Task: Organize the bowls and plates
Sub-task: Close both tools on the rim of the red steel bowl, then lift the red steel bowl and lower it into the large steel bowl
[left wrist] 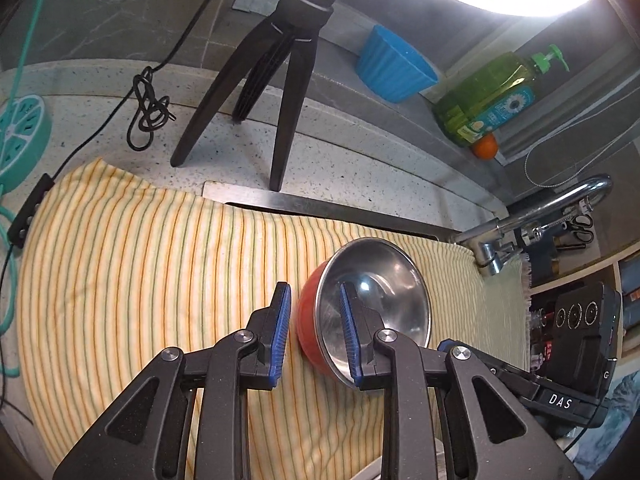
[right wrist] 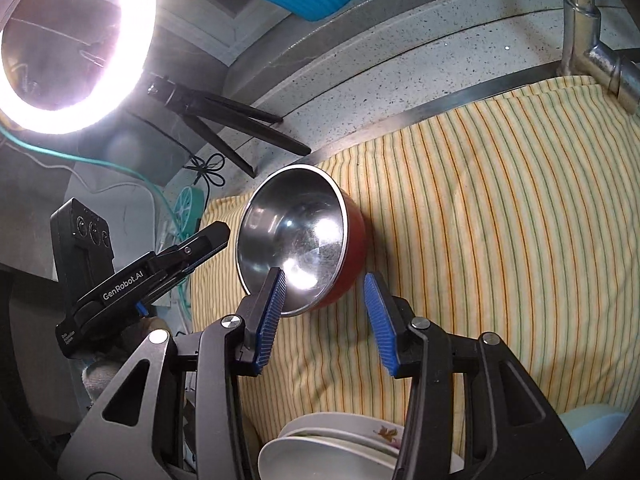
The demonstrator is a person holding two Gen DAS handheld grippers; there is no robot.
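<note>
Speckled stone tabletop (left wrist: 340, 152) carries a yellow striped cloth (left wrist: 140, 264). On it, right of centre in the left view, lies the red bowl with steel inside (left wrist: 372, 308). Both the left gripper (left wrist: 314, 334) and right gripper (right wrist: 326, 320) have open jaws and hold nothing. White stacked plates (right wrist: 332, 446) wait at the bottom edge. I judge the bowl is being approached; next, one jaw inside the rim, then close.

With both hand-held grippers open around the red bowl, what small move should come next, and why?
Probably close the right hand-held gripper on the rim of the red bowl. Its fingers are open and seem to straddle the near wall, one pad inside the steel interior, one outside. The left hand-held gripper is also open at the opposite rim, so nothing holds the bowl yet.
</note>
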